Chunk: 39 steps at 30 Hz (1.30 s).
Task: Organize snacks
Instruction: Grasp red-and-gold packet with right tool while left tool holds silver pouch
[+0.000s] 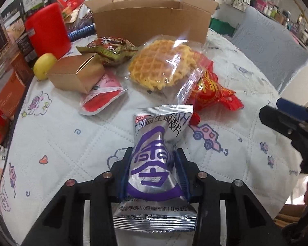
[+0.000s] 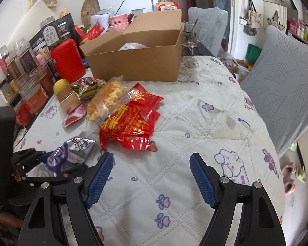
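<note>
Most of the job is still to do, I think. The big box (image 2: 133,61) at the back of the table (image 2: 195,123) is open, and one pale thing peeks out inside it (I cannot tell what it is). A lot of snacks still lie loose on the cloth in front of it: the waffle pack (image 1: 164,65), the red packs (image 2: 131,123) partly under it, a green and brown pack (image 1: 110,50), a pink pouch (image 1: 101,96) and a small gold box (image 1: 78,73).

One snack is being picked up. The left gripper (image 1: 154,174) points steeply down at the table, and its two blue pads are squeezed tight on the middle of the silver pack (image 1: 156,164), which bulges above and below them. The pack sits at the near edge of the pile.

The right gripper (image 2: 152,176) tips down over bare cloth just beside the red packs. Its fingers (image 2: 100,176) stand wide apart with nothing between them.
</note>
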{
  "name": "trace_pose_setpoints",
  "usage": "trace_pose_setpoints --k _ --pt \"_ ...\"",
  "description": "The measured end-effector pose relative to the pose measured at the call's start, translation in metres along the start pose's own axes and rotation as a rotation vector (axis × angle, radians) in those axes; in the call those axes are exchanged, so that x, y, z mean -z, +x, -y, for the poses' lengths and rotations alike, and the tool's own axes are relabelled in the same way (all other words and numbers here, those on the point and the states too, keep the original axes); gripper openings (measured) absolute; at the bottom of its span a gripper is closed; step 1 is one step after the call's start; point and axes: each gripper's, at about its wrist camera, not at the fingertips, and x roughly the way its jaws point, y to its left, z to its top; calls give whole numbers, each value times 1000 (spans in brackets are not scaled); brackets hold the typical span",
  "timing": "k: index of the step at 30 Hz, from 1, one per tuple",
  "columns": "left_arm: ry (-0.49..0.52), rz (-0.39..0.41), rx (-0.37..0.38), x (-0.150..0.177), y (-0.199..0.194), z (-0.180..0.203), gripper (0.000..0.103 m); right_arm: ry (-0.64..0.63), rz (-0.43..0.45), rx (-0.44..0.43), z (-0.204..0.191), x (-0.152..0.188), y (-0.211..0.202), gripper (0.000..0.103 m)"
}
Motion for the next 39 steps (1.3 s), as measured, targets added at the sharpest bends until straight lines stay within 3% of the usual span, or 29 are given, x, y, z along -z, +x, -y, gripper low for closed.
trace_pose_setpoints --k 16,22,24,29,37,39 --pt "-154 141 18 -19 -58 -63 39 -16 -19 -77 -29 -35 26 78" --pt "-218 126 12 -19 -51 -86 39 -35 -61 -44 -40 -42 48 78" --pt "-229 121 11 -19 -49 -91 39 -41 -82 -14 -43 -42 57 89" --pt "-241 103 22 -23 -41 -97 38 -60 -112 53 -46 -44 74 93" --pt "-222 90 46 -30 -33 -97 39 -44 -174 62 -45 -43 103 94" --pt "-221 88 50 -30 -32 -97 39 -52 -162 64 -47 -43 102 86"
